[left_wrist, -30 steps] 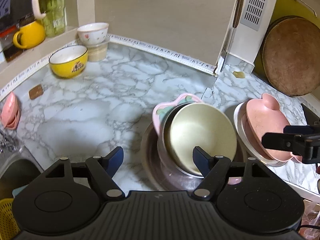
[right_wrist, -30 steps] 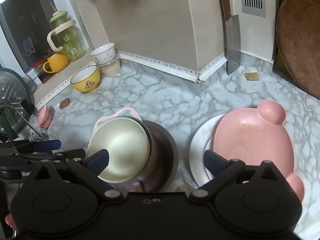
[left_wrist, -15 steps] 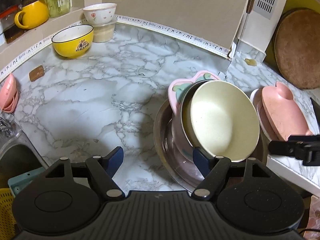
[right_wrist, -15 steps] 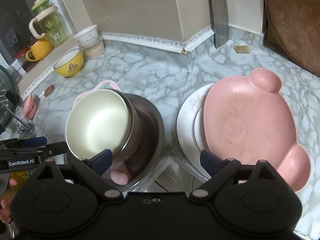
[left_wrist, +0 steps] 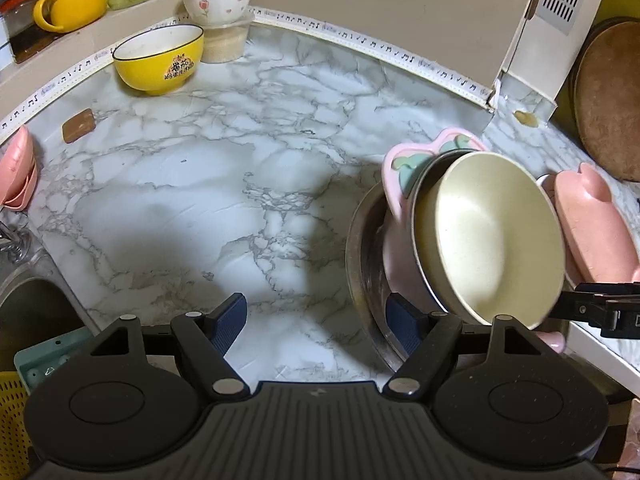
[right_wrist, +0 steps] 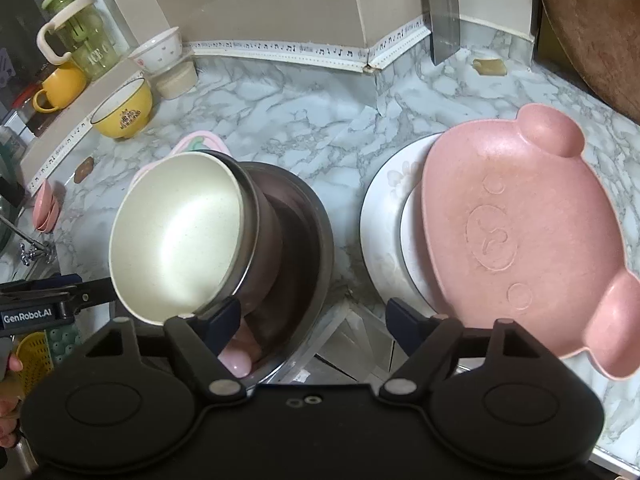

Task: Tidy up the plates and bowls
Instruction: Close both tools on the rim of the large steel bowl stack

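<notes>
Cream bowl [left_wrist: 492, 236] right of left tool [left_wrist: 316, 320]

A marble-patterned tabletop [left_wrist: 200, 184] fills the scene. On the far left ledge stand a yellow mug [left_wrist: 70, 2] and a green bottle [right_wrist: 82, 32]. A cleaver [right_wrist: 442, 12] leans against the far wall, a round wooden board [left_wrist: 610, 100] at far right. A yellow basket [left_wrist: 12, 412] sits near left.

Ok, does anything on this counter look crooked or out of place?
Yes: the cream bowl leans steeply on its side inside a steel bowl, itself tipped in the wide metal basin, not nested flat. Nothing looks spilled or broken.
</notes>
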